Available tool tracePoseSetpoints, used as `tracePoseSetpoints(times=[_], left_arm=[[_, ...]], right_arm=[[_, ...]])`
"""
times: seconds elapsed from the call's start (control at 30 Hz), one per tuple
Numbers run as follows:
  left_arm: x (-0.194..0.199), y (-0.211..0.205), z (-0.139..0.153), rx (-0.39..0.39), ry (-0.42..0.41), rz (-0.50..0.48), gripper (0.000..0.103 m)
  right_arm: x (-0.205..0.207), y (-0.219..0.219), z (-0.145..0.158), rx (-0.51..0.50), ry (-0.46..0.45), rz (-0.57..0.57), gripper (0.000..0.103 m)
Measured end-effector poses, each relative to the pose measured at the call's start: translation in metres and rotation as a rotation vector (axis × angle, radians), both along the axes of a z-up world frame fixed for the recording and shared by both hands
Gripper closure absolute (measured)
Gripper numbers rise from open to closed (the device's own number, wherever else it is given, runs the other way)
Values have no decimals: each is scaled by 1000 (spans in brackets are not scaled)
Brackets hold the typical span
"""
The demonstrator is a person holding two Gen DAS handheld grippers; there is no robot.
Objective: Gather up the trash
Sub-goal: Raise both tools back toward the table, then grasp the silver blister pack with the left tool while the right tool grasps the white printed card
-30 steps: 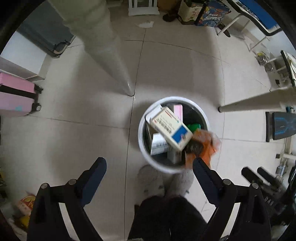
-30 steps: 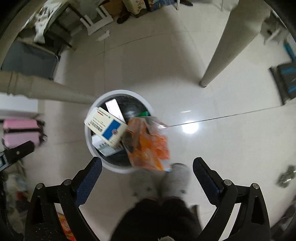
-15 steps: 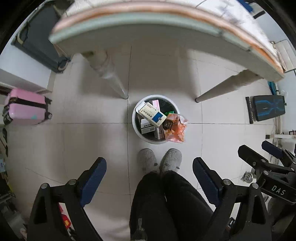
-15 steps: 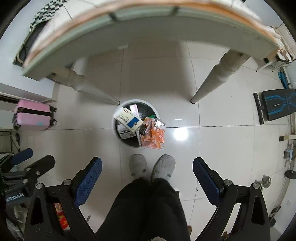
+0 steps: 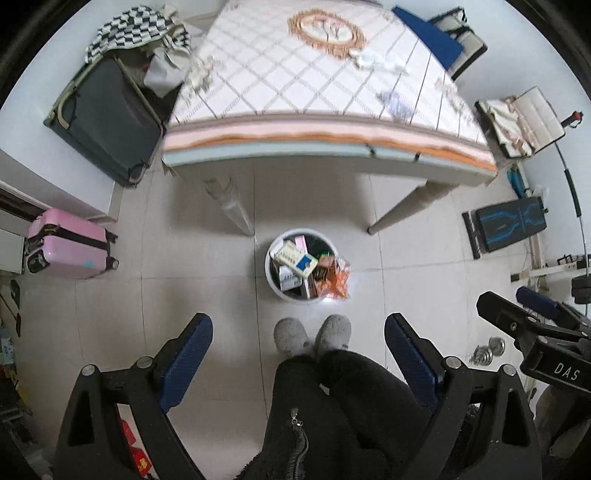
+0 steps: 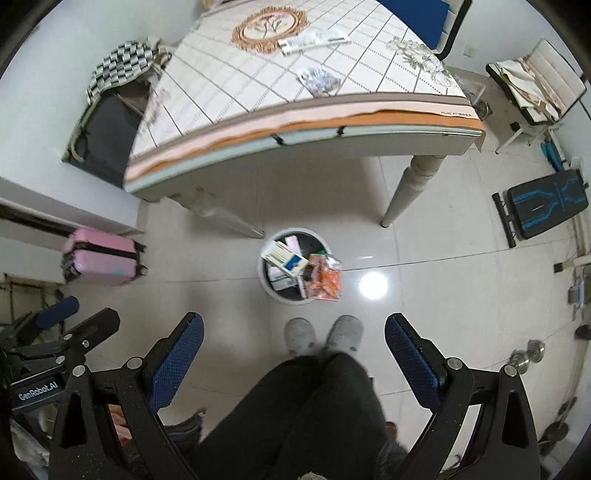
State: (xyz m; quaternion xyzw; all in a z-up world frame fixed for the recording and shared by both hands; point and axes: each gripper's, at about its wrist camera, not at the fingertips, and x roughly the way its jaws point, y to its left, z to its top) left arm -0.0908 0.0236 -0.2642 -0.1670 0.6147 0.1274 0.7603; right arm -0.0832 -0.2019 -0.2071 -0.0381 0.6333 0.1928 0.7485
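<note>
Trash bin (image 5: 274,274) on the floor is stuffed with boxes (image 5: 295,258) and an orange wrapper (image 5: 334,280); left gripper (image 5: 297,354) and right gripper (image 6: 293,350) are held wide apart, empty.

Ahead of your grippers, a cloth-covered table (image 6: 295,92) stands on pale glossy floor tiles (image 6: 443,295), a pink suitcase (image 5: 70,253) far left.

We stand in a lived-in room of a home. A table (image 6: 258,107) under a patterned cloth sits on a tiled floor (image 6: 443,295). A pink suitcase (image 5: 70,249) and an open dark suitcase (image 5: 107,114) lie by the wall, beside a checkered cloth (image 5: 129,29). A workout bench (image 6: 546,201) and dumbbells (image 6: 524,356) lie to one side. We wear grey slippers (image 5: 291,336) next to a full trash bin (image 5: 273,280).
</note>
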Motion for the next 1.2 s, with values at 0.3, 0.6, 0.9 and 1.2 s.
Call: tracePoseSetpoints(times=[0.3, 0.6, 0.9, 1.2], left_arm=[[51, 28, 22, 70, -112, 93, 8], [153, 72, -4, 187, -49, 273, 2], [270, 93, -77, 128, 147, 511, 2], [325, 101, -125, 97, 276, 634, 2]], right_arm=[[67, 10, 29, 61, -11, -84, 3], [226, 54, 14, -108, -66, 104, 3], [396, 179, -67, -484, -98, 706, 3], [458, 247, -146, -677, -131, 1264, 3]])
